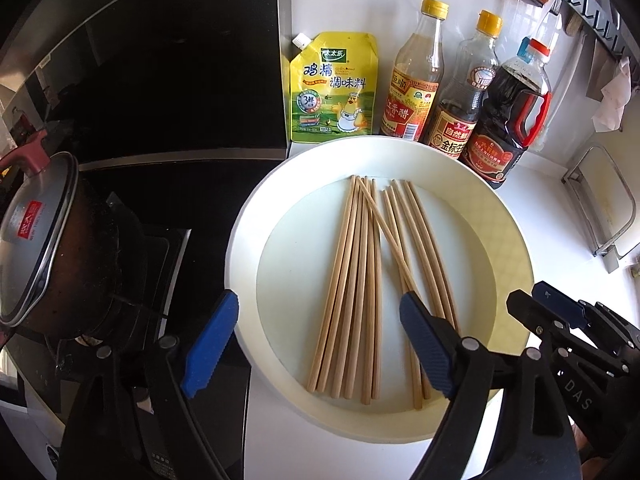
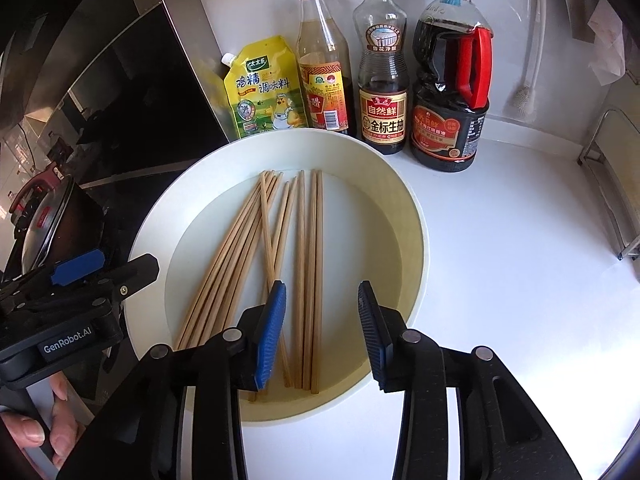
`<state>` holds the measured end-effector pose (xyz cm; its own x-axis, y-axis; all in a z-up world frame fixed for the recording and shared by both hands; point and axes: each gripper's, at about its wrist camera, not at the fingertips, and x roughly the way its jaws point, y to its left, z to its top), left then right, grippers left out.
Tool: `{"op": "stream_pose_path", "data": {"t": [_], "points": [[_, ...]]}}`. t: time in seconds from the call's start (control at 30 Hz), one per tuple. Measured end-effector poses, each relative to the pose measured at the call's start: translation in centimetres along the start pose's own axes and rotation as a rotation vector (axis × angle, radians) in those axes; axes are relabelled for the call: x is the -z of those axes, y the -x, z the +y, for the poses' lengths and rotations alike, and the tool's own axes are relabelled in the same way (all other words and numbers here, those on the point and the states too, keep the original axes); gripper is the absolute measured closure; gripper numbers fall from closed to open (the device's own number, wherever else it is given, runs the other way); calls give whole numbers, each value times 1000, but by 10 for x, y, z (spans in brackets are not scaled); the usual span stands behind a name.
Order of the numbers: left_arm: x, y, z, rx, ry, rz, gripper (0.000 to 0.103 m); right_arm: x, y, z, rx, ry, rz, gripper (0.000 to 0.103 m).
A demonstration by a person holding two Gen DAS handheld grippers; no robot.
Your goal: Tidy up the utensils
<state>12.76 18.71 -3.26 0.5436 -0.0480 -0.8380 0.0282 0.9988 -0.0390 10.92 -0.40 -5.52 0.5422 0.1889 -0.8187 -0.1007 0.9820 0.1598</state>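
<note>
Several wooden chopsticks (image 1: pixel 356 280) lie loose in a round cream tray (image 1: pixel 245 248) on the white counter, fanned in two rough bunches with one stick crossing over. My left gripper (image 1: pixel 320 301) hangs wide open above the tray's near left part, with nothing between its blue pads. In the right wrist view the chopsticks (image 2: pixel 301 240) run away from me inside the tray (image 2: pixel 416 216). My right gripper (image 2: pixel 322 286) is partly open above their near ends, and its pads touch nothing. Each gripper shows in the other's view: the right gripper (image 1: pixel 536 300), the left gripper (image 2: pixel 116 268).
Behind the tray stand a yellow seasoning pouch (image 1: pixel 330 88), a vinegar bottle (image 1: pixel 416 80), a soy sauce bottle (image 1: pixel 464 96) and a dark jug with a red handle (image 1: pixel 508 120). A lidded pot (image 1: pixel 40 240) sits on the black stove at left. A metal rack (image 2: pixel 612 184) stands at right. A hand (image 2: pixel 44 428) holds the left gripper.
</note>
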Motion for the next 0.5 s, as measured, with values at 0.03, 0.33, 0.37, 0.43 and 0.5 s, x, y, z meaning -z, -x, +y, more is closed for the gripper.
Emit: {"op": "stream_pose_path", "data": {"t": [0.03, 0.33, 0.37, 0.43, 0.5], "points": [[1, 2, 0, -1, 1, -3, 21, 1, 2, 1, 5, 2, -1, 67], [9, 15, 1, -14, -4, -20, 21, 9, 12, 2, 8, 1, -12, 64], [10, 16, 1, -15, -4, -21, 21, 9, 13, 2, 7, 0, -12, 64], [12, 17, 1, -16, -4, -22, 21, 11, 14, 1, 7, 2, -12, 64], [13, 18, 2, -16, -3, -22, 21, 11, 15, 1, 9, 1, -13, 64]]}}
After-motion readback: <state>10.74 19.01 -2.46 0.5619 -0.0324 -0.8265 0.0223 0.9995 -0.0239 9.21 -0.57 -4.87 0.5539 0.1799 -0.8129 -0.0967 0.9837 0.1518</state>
